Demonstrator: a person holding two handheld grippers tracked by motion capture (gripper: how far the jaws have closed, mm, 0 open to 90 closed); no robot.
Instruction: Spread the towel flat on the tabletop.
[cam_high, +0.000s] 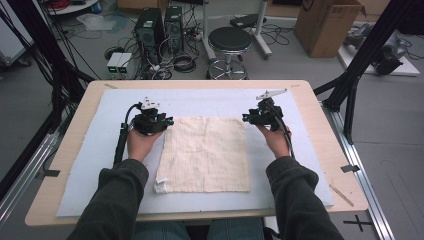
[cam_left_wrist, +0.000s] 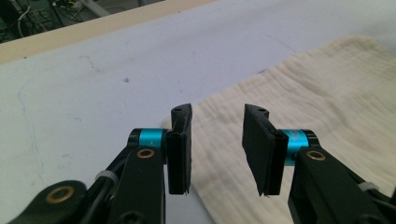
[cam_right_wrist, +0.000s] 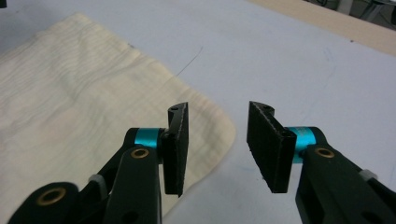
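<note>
Cloth (cam_high: 207, 152) flat, both claws open above corners

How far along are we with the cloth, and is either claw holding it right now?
The cream cloth lies flat on the blue mat, roughly square, with one thicker bunched corner nearest the person at its left. The left claw and right claw are both open with nothing between the jaws, each poised just above a far corner. So nothing is gripped yet. A guess: grasping those corners is what comes next.
</note>
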